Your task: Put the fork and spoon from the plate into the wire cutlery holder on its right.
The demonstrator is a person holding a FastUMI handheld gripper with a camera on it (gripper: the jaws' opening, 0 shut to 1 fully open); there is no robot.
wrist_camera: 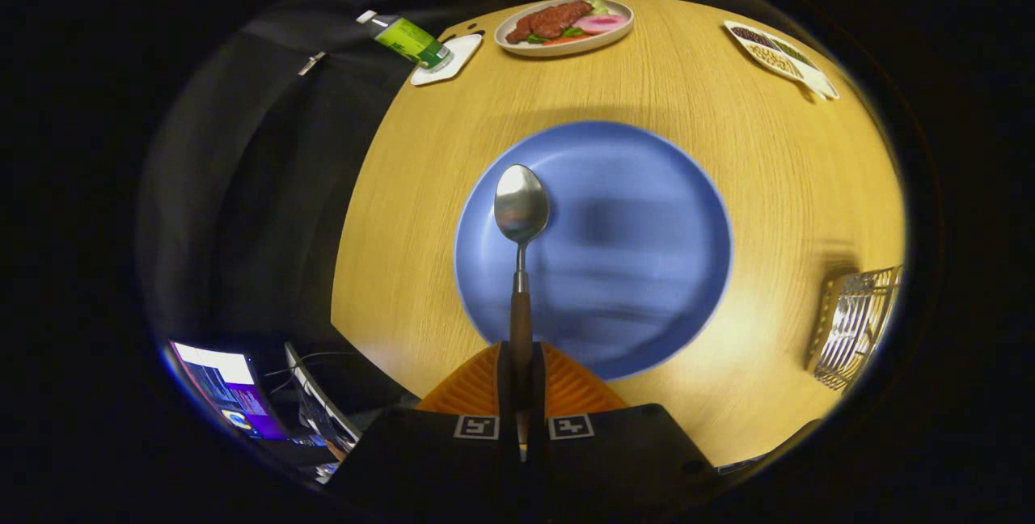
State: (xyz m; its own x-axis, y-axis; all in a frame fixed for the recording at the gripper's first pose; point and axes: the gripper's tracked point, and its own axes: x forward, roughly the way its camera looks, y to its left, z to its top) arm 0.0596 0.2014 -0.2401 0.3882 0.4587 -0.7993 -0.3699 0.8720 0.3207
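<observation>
My gripper point(521, 370) is shut on the spoon point(521, 221), its two orange fingers point(473, 390) pressed against the brown handle. The spoon points straight ahead, its shiny bowl held above the blue plate point(647, 209). The plate lies on the round wooden table just beyond the fingers and looks bare under the spoon. The wire cutlery holder point(855, 322) stands on the table to the right of the plate, near the table's edge. What is inside the holder is not clear from here.
At the far side of the table point(404, 184) sit a plate of food point(564, 24), a green bottle point(407, 39) lying on a white coaster, and a small tray of snacks point(780, 57). A lit screen point(226, 395) glows low on the left, off the table.
</observation>
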